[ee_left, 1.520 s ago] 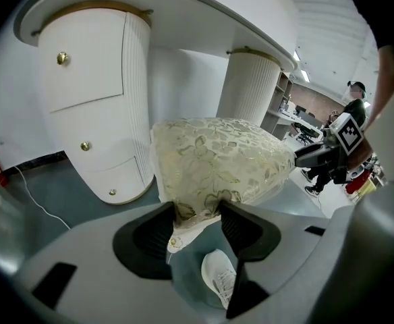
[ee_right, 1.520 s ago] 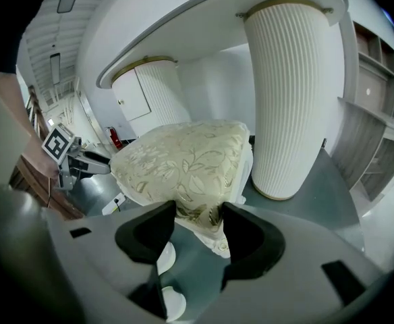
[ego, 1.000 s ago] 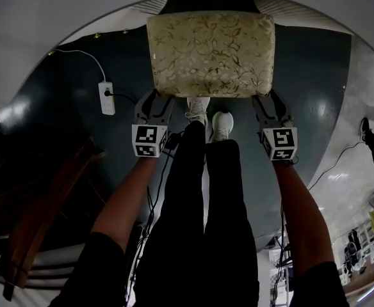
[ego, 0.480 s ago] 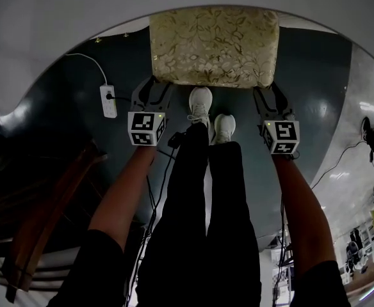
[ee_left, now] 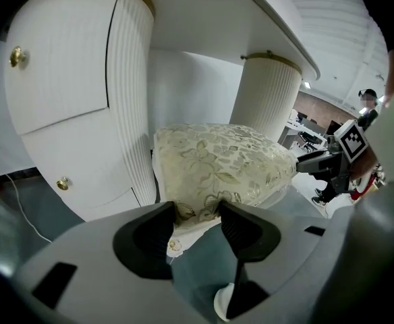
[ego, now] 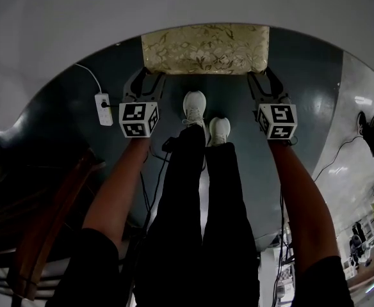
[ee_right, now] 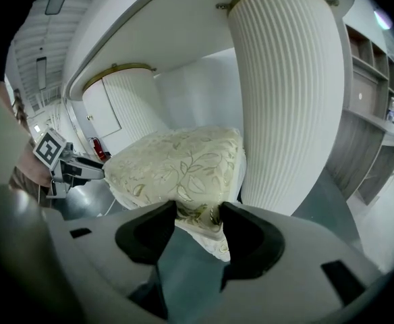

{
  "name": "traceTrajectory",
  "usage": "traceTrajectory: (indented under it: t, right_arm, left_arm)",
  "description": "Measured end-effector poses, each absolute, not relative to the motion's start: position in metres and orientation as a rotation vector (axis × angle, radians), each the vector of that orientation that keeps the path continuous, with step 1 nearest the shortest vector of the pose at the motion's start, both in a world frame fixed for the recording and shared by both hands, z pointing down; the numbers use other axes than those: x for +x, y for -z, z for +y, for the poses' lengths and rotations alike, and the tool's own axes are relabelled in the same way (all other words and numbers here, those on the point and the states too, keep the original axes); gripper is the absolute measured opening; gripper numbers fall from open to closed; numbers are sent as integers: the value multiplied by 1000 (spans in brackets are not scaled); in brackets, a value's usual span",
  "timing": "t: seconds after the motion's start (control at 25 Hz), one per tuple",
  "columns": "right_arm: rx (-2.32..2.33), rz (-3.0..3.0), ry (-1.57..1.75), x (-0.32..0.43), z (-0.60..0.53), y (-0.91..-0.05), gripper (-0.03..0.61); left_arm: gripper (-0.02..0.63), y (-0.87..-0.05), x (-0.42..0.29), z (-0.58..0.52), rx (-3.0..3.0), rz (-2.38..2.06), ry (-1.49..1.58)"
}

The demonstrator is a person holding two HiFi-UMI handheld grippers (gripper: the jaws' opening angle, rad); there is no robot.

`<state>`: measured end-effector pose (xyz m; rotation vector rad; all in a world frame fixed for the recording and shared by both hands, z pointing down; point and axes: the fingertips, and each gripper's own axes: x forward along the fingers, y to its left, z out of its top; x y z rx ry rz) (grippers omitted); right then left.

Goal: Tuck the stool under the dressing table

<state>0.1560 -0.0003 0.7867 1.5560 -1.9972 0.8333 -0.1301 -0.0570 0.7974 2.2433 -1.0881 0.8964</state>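
Note:
The stool (ego: 205,48), with a cream and gold leaf-patterned cushion, stands on the dark floor, its far part hidden under the white dressing table (ego: 174,5). My left gripper (ego: 145,77) is shut on the cushion's near left corner, and my right gripper (ego: 259,77) is shut on its near right corner. In the left gripper view the stool (ee_left: 217,164) sits between the table's fluted pedestals (ee_left: 129,106), with the left gripper (ee_left: 197,216) pinching its edge. In the right gripper view the stool (ee_right: 177,160) lies close beside a fluted pedestal (ee_right: 288,100), its corner in the right gripper (ee_right: 198,216).
A white power strip (ego: 102,101) with a cable lies on the floor at the left. Dark wooden furniture (ego: 46,222) stands at the lower left. The person's white shoes (ego: 195,104) are just behind the stool. A black cable (ego: 341,152) runs at the right.
The stool has slid forward, farther under the dressing table, so less of its cushion shows. Both grippers moved forward with it, and the person's feet stepped forward.

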Motion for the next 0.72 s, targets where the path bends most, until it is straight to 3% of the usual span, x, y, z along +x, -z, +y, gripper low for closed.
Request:
traceTrajectory:
  t: [0.72]
  right_arm:
    - [1542,-2039,-811,157,-1,-788,236]
  left_arm:
    - [225,-796,-132,-55,2247,-1114,-858]
